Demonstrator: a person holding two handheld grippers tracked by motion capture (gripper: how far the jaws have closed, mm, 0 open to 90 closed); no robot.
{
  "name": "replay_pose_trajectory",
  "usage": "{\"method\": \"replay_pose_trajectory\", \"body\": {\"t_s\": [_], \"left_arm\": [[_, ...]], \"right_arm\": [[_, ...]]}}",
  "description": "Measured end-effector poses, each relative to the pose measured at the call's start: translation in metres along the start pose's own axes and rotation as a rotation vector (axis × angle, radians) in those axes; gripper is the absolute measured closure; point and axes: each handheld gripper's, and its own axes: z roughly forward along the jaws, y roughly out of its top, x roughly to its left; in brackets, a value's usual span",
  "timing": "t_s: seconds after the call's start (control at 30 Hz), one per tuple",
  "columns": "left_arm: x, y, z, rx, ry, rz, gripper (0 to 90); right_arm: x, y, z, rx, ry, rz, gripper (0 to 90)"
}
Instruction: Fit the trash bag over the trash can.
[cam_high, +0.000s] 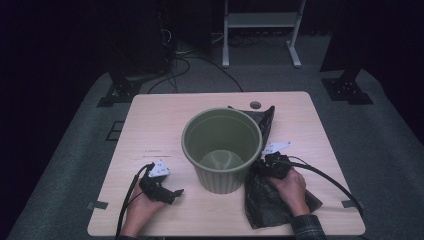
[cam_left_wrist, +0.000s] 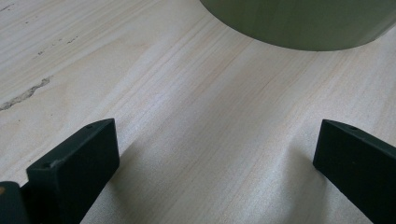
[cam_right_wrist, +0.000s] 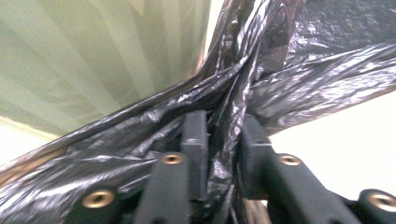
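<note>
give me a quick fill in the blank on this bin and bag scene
1. The right claw is shut on the black ____.
2. The bin on the table is ____ in colour.
3. The left claw is ____, with bare wood between its jaws.
4. The plastic bag lies on the bin's ____ side in the high view.

Missing words: plastic bag; green; open; right

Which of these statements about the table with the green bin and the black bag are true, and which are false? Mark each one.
1. The right gripper has its fingers closed on the black plastic bag. True.
2. The green bin lies on its side. False: it stands upright, open end up.
3. The left gripper holds the bin's rim. False: its fingers stand apart over bare table.
4. The bag lies at the bin's right side. True.
5. The bag already lines the bin. False: it is outside the bin, on the table.
</note>
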Motion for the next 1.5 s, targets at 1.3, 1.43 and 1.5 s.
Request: {"method": "replay_pose_trajectory", "body": {"t_s": [1.3,1.43,1.5], "left_arm": [[0.0,0.0,0.0,0.002,0.0,0.001,0.0],[0.0,0.0,0.0,0.002,0.0,0.001,0.0],[0.0,0.0,0.0,0.002,0.0,0.001,0.0]], "right_arm": [[0.014,0.048,-0.114,-0.168,0.319,-0.218,88.6],[0.018,0.054,-0.127,-0.179,0.354,-0.247,88.6],[0.019,0.056,-0.133,-0.198,0.379,-0.257,88.6]]}}
